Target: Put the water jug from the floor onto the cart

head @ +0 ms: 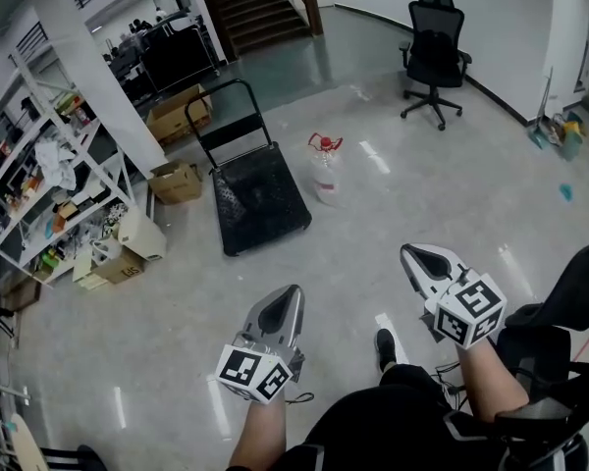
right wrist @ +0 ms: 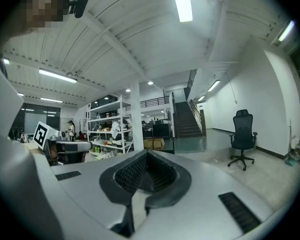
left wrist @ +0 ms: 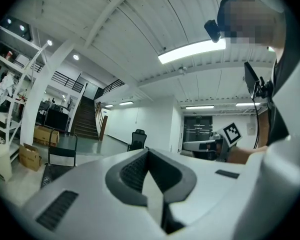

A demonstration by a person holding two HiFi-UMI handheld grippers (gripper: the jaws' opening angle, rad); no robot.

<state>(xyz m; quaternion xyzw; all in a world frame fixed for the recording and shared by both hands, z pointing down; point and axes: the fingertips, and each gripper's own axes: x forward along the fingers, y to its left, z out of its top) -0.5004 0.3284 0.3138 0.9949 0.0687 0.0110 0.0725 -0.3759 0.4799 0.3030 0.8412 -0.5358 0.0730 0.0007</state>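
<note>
You get no readable text anywhere. Your left cube (head: 255,373) and right cube (head: 471,312) show only black-and-white square markers. Box (head: 121,266) at nine o'clock has dark print, too small to read.

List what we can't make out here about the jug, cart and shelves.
- Water jug: head view, small and far, fill level unreadable; left tongs and right tongs block the floor in their own views.
- Cart: head view, deck hides the wheels; left gripper view, the tongs cover most of it.
- Shelves: head view, cut by the left edge, items too small to name.
</note>
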